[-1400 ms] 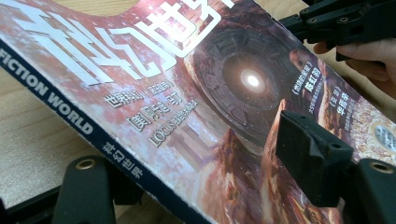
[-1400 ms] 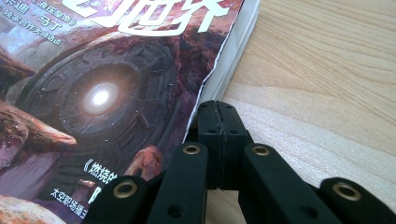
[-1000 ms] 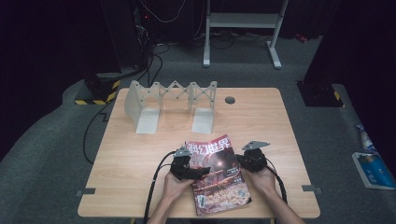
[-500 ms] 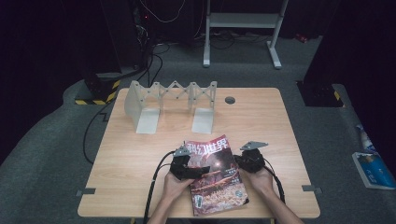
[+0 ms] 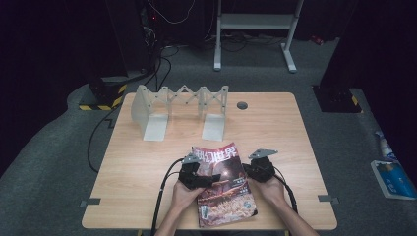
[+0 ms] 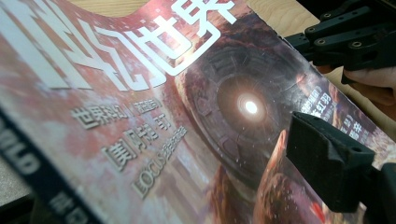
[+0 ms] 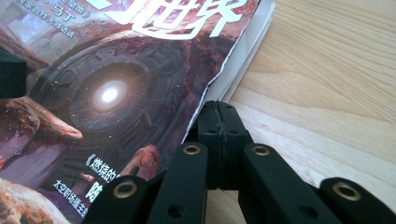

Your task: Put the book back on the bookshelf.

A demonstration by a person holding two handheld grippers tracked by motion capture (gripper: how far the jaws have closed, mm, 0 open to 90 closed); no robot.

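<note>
The magazine [image 5: 223,184] has slid slightly nearer the surface's front edge — left gripper [image 5: 196,176] and right gripper [image 5: 256,169] along with it.

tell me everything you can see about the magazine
The magazine is a glossy softcover with a reddish-brown science-fiction cover: large white Chinese title characters across the top, a round glowing portal in the middle, a dark spine with pale lettering. It sits closed at the near edge of the wooden table, slightly skewed. The left gripper has one jaw over the cover at the spine side; the right gripper, jaws closed, pinches the cover's opposite edge, lifting it slightly off the white pages.
</note>
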